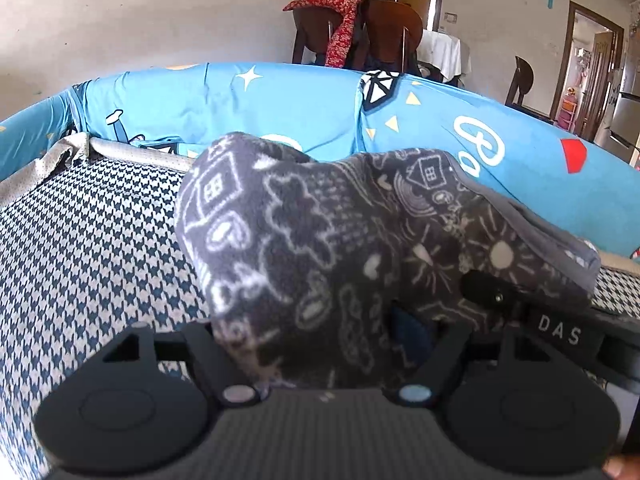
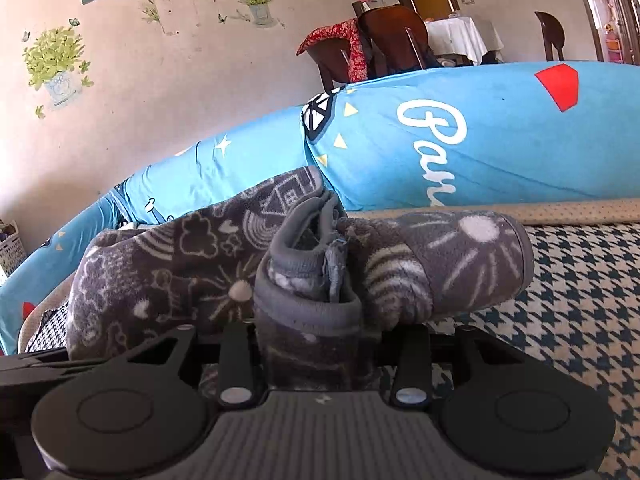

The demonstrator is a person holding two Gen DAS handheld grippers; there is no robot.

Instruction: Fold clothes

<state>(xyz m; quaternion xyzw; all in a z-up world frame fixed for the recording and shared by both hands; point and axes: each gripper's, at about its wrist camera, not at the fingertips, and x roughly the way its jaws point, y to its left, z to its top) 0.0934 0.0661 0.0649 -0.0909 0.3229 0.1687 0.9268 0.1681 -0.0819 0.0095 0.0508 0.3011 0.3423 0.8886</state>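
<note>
Blue cushion (image 2: 460, 148) — "Pan…"; claw body (image 1: 560, 334) — "DAS"

Decal-dotted wall (image 2: 168, 64), blue sofa cushions (image 2: 480, 148), dark wooden chairs (image 1: 384, 36)

The fleece garment (image 1: 320, 248) is bunching up directly in front of the left gripper (image 1: 324, 344), rising between its two fingers and spilling over to its right side. The houndstooth cover (image 1: 88, 248) is lying under the tool and stretching away to its left. Beyond the garment, the long bolster (image 1: 280, 108) is running across from left to right along the far edge of the cover. Behind the bolster, wooden chairs (image 1: 384, 36) are standing against the wall.

In front of the right gripper (image 2: 320, 344), the garment's cuff (image 2: 308, 300) is sitting between the fingers, with a sleeve (image 2: 460, 264) extending to the right.
</note>
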